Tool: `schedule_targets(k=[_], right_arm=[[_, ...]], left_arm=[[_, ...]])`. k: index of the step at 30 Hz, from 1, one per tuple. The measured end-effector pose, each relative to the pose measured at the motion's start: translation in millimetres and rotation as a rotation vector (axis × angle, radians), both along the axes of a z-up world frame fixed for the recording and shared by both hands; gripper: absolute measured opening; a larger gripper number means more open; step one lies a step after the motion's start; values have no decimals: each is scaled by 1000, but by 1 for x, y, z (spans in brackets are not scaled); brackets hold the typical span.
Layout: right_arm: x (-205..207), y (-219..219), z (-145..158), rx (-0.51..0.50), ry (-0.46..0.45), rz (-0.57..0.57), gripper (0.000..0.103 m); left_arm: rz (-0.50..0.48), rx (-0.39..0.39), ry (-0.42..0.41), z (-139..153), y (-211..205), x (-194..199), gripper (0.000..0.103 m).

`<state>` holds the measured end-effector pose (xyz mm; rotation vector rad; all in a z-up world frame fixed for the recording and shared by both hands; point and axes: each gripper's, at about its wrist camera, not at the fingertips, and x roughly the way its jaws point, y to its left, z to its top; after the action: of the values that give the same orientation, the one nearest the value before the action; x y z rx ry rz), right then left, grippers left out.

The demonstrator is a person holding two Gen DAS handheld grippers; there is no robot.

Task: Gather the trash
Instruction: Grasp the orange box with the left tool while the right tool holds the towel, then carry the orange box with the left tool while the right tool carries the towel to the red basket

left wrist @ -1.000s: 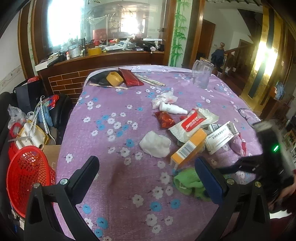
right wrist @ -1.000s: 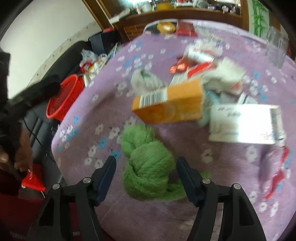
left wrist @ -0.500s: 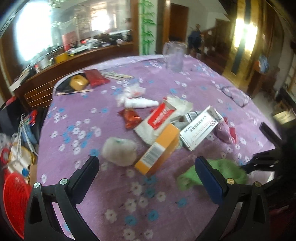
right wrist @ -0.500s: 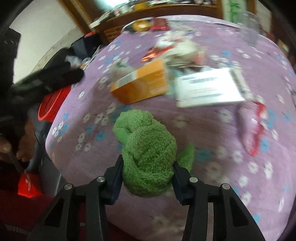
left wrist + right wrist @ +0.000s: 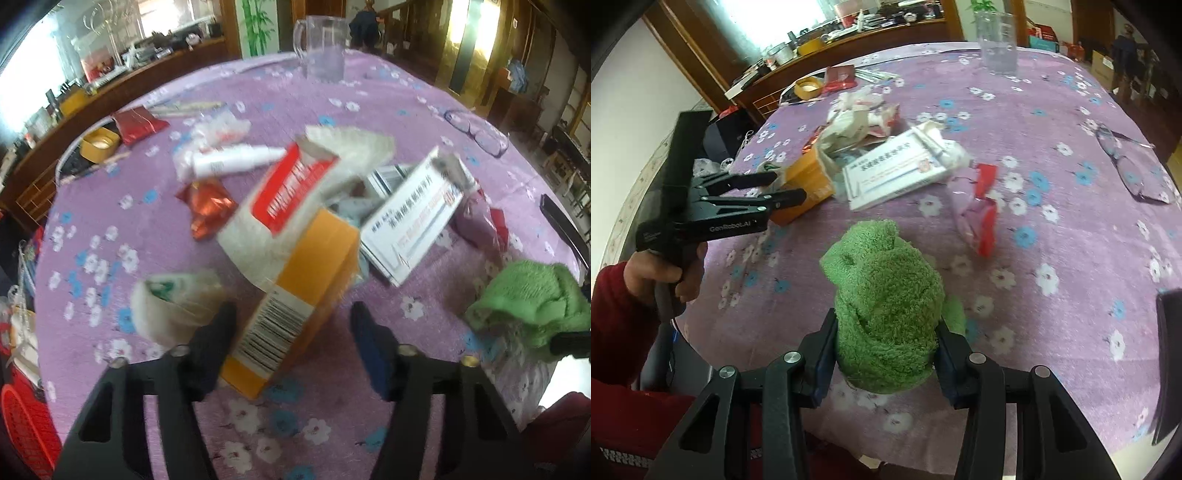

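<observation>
On purple floral tablecloth [image 5: 1052, 122], scattered litter, wooden sideboard [image 5: 871, 33] behind

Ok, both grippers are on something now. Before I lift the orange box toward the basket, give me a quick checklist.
1. Orange box between the left gripper fingers: ok, it sits between them.
2. Left grip firm: not ok, jaws closing; a gap shows at the right finger.
3. Right gripper holding the green cloth: ok, both pads press into it.
4. Box free to lift: not ok, the white-and-red packet leans on its far end.
5. Crumpled tissue clear of the left finger: cannot tell, it lies right against it.
6. Red basket within reach: cannot tell, only its edge shows.
</observation>
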<state>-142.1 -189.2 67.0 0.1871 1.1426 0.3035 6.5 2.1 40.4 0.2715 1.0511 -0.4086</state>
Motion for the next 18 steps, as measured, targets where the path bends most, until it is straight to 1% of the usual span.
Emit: schedule_targets(k=[1, 2, 4, 5, 6, 7, 9, 13, 18], right_arm=[[-1, -2, 0, 0, 1, -4, 50], [-1, -4, 0, 1, 1, -7, 50], [-2, -3, -1, 4, 2, -10, 50], [-2, -4, -1, 6, 2, -10, 50], [-3, -3, -1, 6, 3, -10, 50], [-2, -1, -2, 7, 2, -10, 50], [-1, 1, -2, 8, -3, -10, 50], [0, 7, -2, 16, -17, -18, 50], [4, 28, -2, 22, -29, 18, 50]], left_arm=[[-2, -3, 7, -2, -1, -2, 43], [0, -9, 16, -4, -2, -4, 34], [24, 0, -8, -5, -4, -10, 34], [40, -8, -7, -5, -3, -12, 33], [56, -23, -1, -4, -2, -14, 26], [69, -42, 9, -4, -1, -16, 22], [105, -78, 15, -1, 5, -24, 22], [144, -102, -29, 10, 13, -44, 22], [190, -132, -80, 25, 26, -64, 22]])
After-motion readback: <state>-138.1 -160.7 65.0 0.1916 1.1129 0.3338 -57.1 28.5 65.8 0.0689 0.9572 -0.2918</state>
